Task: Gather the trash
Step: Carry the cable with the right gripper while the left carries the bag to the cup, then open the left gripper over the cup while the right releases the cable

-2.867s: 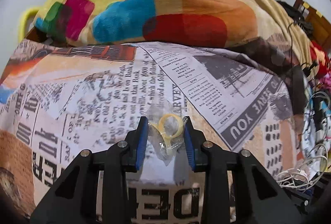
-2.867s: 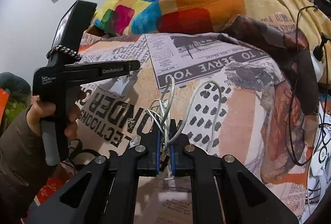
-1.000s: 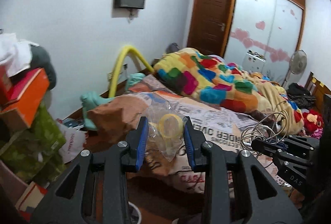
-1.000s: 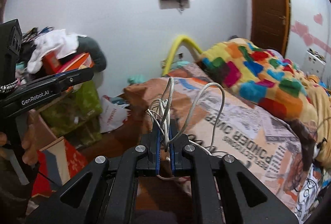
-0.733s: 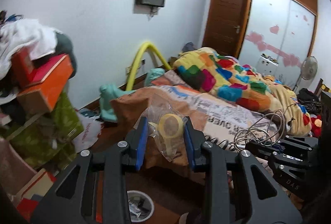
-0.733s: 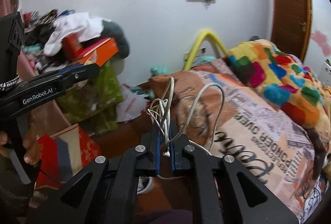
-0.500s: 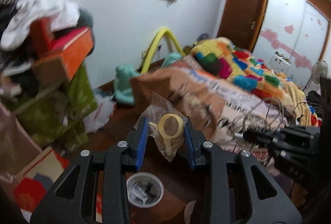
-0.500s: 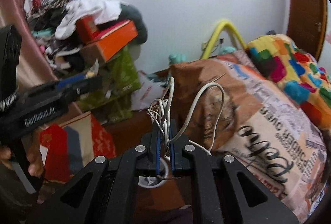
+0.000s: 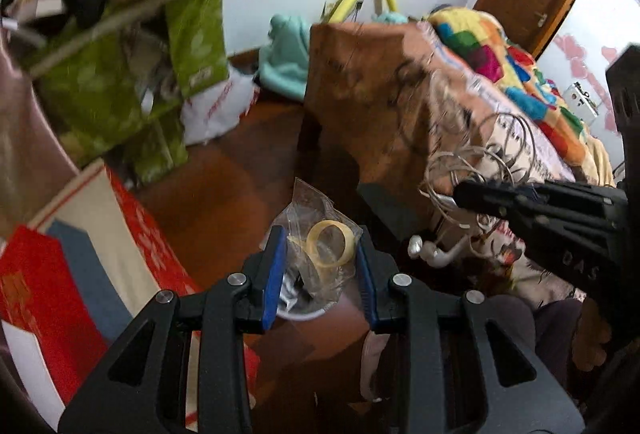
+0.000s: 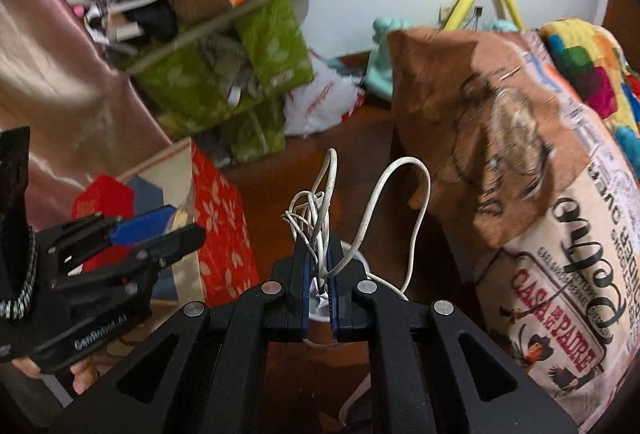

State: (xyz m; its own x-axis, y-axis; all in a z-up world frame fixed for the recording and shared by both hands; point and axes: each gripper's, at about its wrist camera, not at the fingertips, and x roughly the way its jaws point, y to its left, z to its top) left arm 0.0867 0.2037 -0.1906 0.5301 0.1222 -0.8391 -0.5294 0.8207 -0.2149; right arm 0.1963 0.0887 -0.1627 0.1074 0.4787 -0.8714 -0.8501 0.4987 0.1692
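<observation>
Between the blue pads of the left gripper [image 9: 320,266] sits a clear plastic bag [image 9: 316,234] holding a yellow tape ring [image 9: 330,244], pinched from both sides. Just below the fingertips, partly hidden by the bag, stands a small white bin [image 9: 300,310] on the wooden floor [image 9: 224,193]. The right gripper [image 10: 319,274] is clamped tight on a tangle of white cable [image 10: 320,209], whose loops rise above its fingers, the same bin's rim [image 10: 360,258] showing just behind them.

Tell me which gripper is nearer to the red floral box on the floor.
Left. The left gripper hangs right beside the red floral box, while the right gripper, pinching the white cable, sits farther toward the bed.
</observation>
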